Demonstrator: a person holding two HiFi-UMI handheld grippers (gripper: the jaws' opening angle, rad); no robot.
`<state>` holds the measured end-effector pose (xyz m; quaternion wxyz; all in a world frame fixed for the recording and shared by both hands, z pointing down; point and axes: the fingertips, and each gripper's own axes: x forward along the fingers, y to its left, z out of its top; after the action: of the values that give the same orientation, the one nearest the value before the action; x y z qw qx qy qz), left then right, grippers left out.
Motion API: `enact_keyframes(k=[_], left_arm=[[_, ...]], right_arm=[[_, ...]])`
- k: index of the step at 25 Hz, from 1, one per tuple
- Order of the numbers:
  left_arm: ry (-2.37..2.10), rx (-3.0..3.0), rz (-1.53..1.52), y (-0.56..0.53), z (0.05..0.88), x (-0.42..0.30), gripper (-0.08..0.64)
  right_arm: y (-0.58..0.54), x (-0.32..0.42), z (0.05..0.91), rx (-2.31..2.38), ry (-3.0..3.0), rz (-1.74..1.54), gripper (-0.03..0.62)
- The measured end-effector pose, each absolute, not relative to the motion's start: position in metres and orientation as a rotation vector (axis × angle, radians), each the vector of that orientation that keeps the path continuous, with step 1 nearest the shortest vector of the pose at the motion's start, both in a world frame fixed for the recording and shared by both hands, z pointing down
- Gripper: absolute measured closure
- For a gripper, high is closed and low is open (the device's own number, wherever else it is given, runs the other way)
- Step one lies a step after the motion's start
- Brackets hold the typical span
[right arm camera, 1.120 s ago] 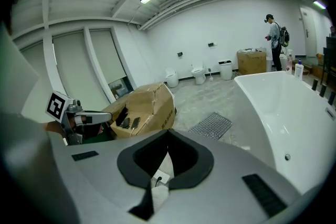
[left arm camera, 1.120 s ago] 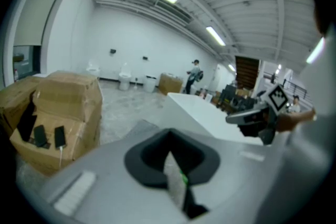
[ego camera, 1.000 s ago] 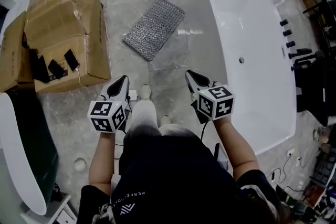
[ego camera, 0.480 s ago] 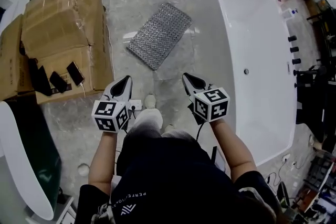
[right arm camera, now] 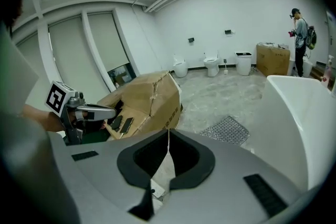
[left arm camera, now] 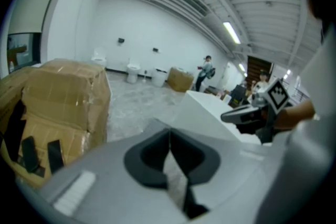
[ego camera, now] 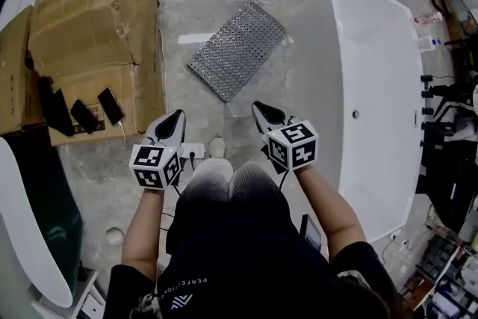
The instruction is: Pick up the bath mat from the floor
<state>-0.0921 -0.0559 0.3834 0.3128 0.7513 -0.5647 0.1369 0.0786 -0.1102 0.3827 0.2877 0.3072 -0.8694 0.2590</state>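
Observation:
A grey studded bath mat lies flat on the marbled floor, between the cardboard boxes and the bathtub; in the right gripper view the mat shows low beside the tub wall. My left gripper is held at waist height, well short of the mat, jaws together and empty. My right gripper hangs level with it on the other side, also shut with nothing between its jaws. In the left gripper view my left gripper shows its tips meeting; in the right gripper view my right gripper does too.
A white bathtub runs along the right. Large cardboard boxes stand at the left with dark items on them. A green and white tub edge is at the lower left. A person stands far off by a box.
The view has shifted: mat, boxes and tub have slid rightward and down in the head view. Both grippers stay shut and keep their places in front of the body.

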Motion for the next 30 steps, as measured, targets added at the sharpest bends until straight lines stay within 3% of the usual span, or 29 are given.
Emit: enact_keyframes(k=[30], left_arm=[[-1.839,1.422,0.285,-0.097,0.502,-0.091,0.515]], right_arm=[[-0.212,0.017,0.570,0.284,-2.199,0.596,0.525]])
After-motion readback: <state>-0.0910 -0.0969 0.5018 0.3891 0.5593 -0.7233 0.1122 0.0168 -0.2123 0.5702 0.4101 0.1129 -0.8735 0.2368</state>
